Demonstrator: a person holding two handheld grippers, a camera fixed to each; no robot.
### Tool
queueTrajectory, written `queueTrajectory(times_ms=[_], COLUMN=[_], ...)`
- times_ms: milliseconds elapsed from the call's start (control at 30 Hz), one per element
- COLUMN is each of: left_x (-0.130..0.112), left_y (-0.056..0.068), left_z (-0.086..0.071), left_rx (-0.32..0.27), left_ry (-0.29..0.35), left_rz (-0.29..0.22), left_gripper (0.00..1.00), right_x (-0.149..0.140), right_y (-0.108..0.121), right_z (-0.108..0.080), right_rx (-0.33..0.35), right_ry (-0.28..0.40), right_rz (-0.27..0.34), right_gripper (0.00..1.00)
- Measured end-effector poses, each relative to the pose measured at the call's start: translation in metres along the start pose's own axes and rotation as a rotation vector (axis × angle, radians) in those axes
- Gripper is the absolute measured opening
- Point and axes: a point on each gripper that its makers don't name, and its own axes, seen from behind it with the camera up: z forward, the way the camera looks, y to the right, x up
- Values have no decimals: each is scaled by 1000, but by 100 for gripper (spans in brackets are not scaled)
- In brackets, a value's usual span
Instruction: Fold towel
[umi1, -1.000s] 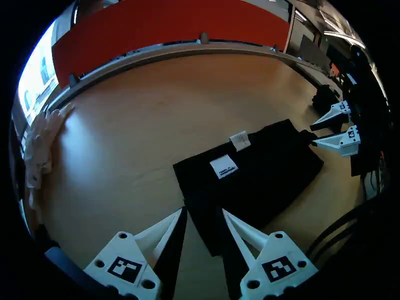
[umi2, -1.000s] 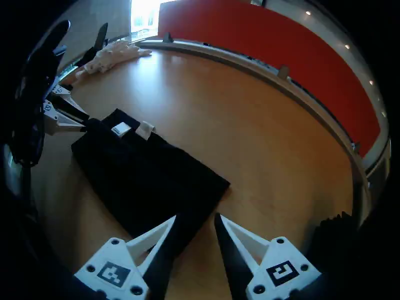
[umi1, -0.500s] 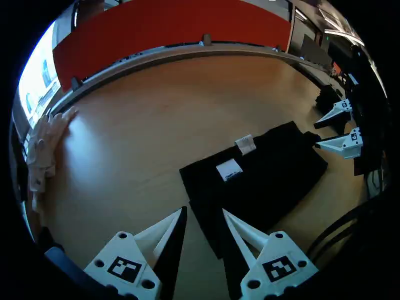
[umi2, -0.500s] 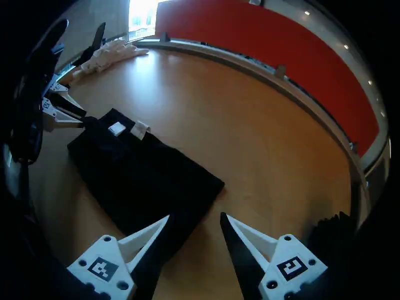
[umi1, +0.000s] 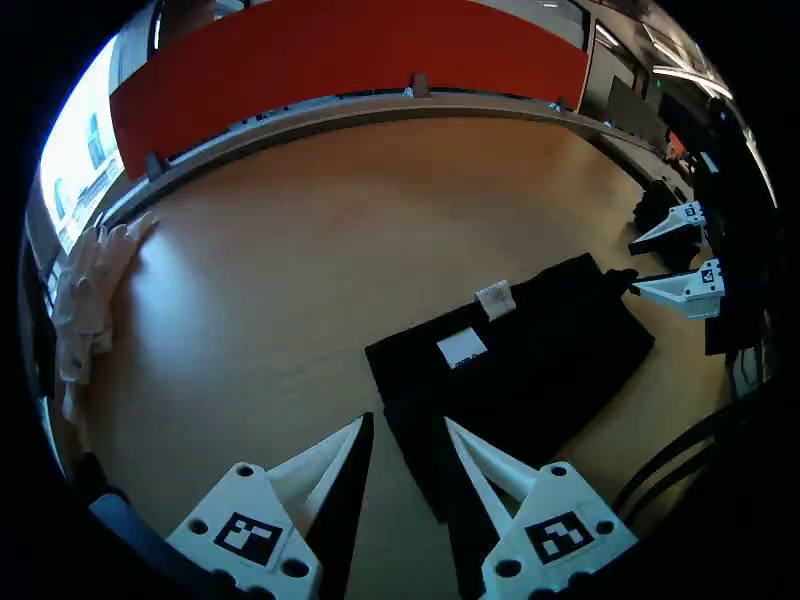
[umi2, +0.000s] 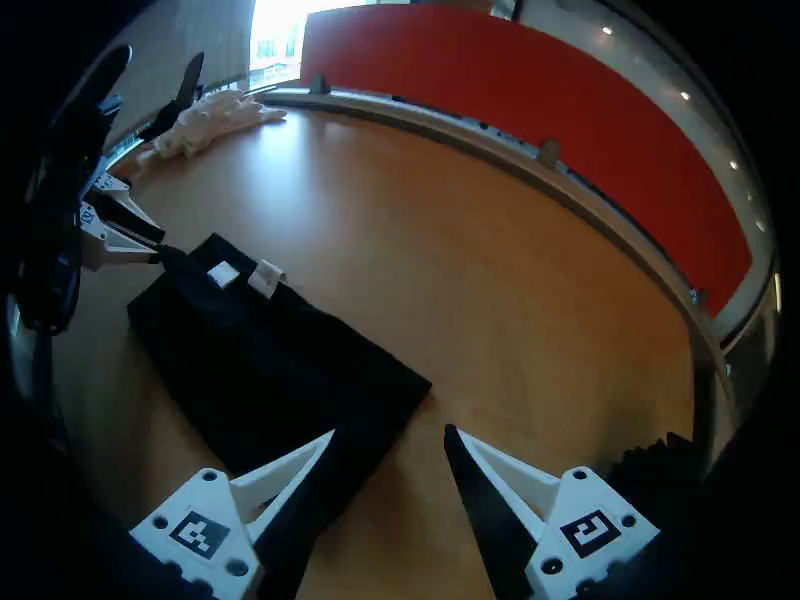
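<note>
A black towel (umi1: 520, 370) lies folded flat on the wooden table (umi1: 300, 230), with two white tags (umi1: 462, 348) on top. Its near corner sits between the fingers of my left gripper (umi1: 407, 420), which are closed onto it. In the right gripper view the towel (umi2: 270, 360) stretches from my right gripper (umi2: 390, 430) to the left gripper (umi2: 158, 250), which pinches the far corner. My right gripper stands open, with the towel's edge by its left finger. In the left gripper view the right gripper (umi1: 632, 266) is spread at the towel's far end.
A pale crumpled cloth (umi1: 85, 290) lies at the table's left edge, seen far off as the pale cloth (umi2: 215, 110). A red panel (umi1: 330, 50) runs behind the curved table rim. A dark object (umi2: 660, 460) sits near my right gripper.
My right gripper's fingers have spread apart and let go of the towel's end. The left gripper's gap is unchanged, and the towel has shifted slightly.
</note>
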Motion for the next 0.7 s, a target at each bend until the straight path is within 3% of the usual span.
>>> queueTrajectory(times_ms=[433, 500, 567, 700], left_x=[4, 4, 5, 5], left_y=[-3, -3, -2, -1], left_z=[-4, -4, -6, -9], left_rx=[3, 3, 1, -4], left_ry=[10, 11, 19, 22], left_rz=[-4, -6, -8, -4], left_gripper=[40, 44, 66, 67], right_x=[4, 4, 4, 3], right_y=[4, 4, 4, 5], right_z=[-1, -2, -4, -6], right_rx=[-14, -15, -15, -19], right_ry=[16, 18, 19, 23], right_rz=[9, 10, 11, 14], right_gripper=[77, 82, 87, 90])
